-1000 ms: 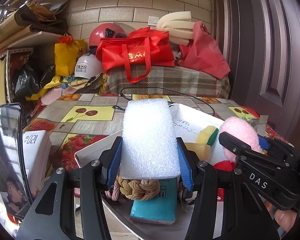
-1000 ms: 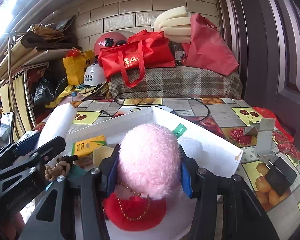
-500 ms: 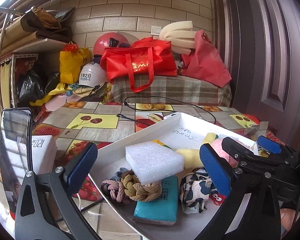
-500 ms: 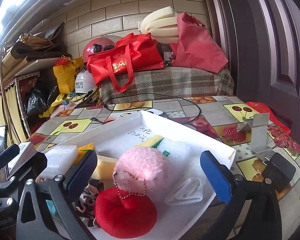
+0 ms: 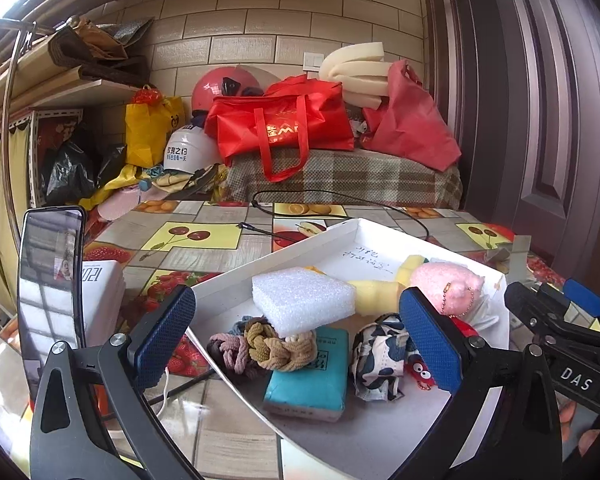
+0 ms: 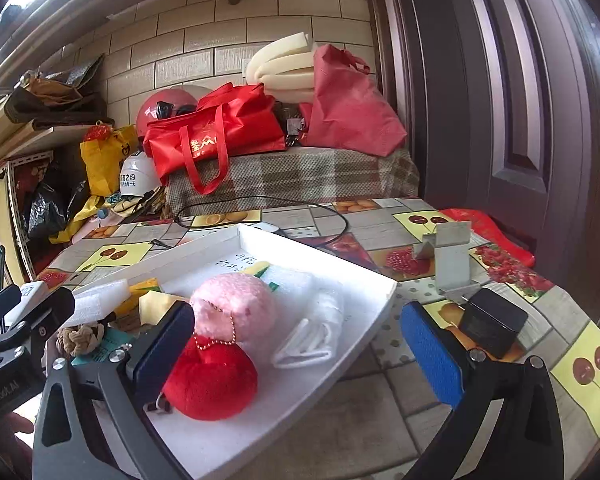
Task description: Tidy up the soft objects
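Here the white foam block [image 5: 303, 303] lies between the left gripper's [image 5: 296, 344] spread fingers, untouched.

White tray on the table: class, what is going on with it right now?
A person holds a gripper in each hand over the white tray, sorting soft things. Both the left gripper and the right gripper are open and hold nothing. In the tray, the foam block lies on the braided rope and the teal pack. The pink plush rests against the red plush, beside a folded white cloth.
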{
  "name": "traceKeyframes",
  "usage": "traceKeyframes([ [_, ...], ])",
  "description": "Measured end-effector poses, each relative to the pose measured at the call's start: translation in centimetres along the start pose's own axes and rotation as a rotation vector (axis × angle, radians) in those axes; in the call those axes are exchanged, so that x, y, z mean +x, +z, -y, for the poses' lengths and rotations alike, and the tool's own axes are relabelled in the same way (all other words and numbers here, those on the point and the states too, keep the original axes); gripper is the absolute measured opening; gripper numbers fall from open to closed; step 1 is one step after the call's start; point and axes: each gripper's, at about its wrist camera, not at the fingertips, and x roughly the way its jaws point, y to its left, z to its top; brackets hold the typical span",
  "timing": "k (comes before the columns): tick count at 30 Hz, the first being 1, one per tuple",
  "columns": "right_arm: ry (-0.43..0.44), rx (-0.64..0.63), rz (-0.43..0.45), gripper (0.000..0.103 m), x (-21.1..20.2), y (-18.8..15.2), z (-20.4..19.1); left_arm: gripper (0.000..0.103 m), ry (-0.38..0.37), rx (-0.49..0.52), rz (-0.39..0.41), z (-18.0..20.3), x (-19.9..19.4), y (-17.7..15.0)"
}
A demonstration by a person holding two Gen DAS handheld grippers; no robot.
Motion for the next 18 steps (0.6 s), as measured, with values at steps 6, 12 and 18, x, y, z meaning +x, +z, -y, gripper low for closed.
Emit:
traceKeyframes([
  [6,-0.034,-0.046,-0.015,0.103,-3.6,-1.4,0.9,0.103,-0.020,0.062,0.001,2.0,-2.4,-1.0],
  [12,-0.057,0.015,-0.097,0.103,-5.9,-2.8,3.6,0.103,-0.081,0.088,-0.016,4.1,-4.8,-2.1],
  [18,-0.090,0.126,-0.062,0.103,-9.9,-4.0,7.1,0.103,-0.129,0.119,-0.035,6.0,-6.8,-3.0],
])
